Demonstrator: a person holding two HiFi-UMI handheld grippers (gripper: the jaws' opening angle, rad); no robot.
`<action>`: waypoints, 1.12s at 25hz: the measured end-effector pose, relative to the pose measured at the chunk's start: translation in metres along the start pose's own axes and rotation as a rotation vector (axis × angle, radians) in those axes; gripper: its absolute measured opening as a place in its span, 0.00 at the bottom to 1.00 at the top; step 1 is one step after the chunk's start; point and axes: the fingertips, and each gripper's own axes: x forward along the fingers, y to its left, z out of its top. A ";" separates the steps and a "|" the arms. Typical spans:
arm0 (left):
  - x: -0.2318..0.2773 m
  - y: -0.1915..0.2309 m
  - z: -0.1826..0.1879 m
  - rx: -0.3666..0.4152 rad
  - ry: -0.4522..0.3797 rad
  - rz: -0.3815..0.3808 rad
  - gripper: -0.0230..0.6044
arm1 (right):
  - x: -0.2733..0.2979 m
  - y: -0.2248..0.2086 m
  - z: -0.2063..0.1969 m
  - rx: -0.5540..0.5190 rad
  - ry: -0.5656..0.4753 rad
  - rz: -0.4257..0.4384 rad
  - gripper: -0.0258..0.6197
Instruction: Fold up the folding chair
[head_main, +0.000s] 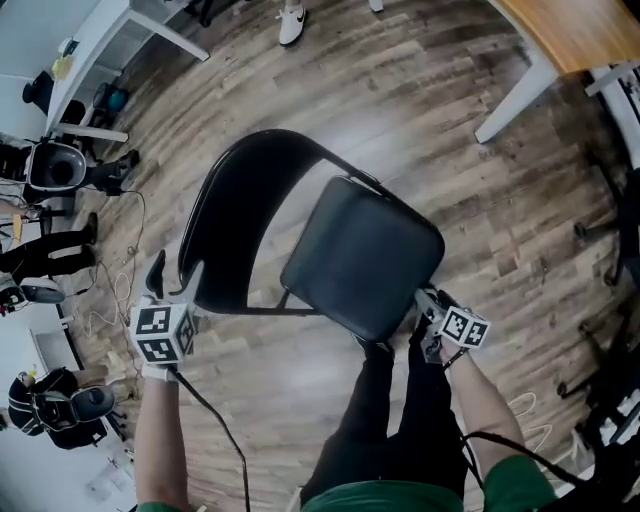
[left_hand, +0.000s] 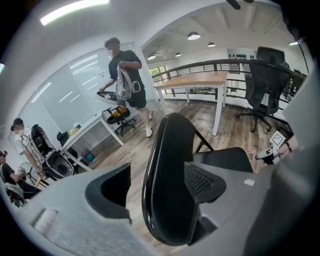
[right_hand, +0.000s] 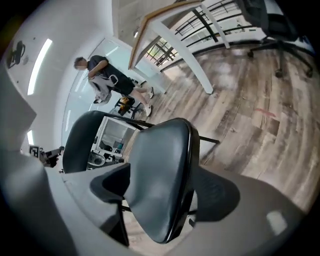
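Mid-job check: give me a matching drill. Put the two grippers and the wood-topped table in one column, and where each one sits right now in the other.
Things:
1. left gripper
2. right gripper
3. wood-topped table with white legs

Places:
A. jaws open, astride the edge of the folding chair's black padded seat
B. top right corner of the head view
C. jaws open, astride the chair's black curved backrest

Pairs: 1-C, 2-A, 3-B
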 end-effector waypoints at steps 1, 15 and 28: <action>0.007 -0.001 -0.005 -0.003 0.024 -0.021 0.56 | 0.006 -0.008 -0.001 0.023 0.001 0.008 0.65; 0.037 -0.002 -0.062 -0.169 0.106 -0.130 0.58 | 0.089 -0.070 0.041 0.031 0.113 0.118 0.77; 0.051 -0.011 -0.075 -0.149 0.119 -0.093 0.57 | 0.126 -0.049 0.019 0.161 0.117 0.170 0.76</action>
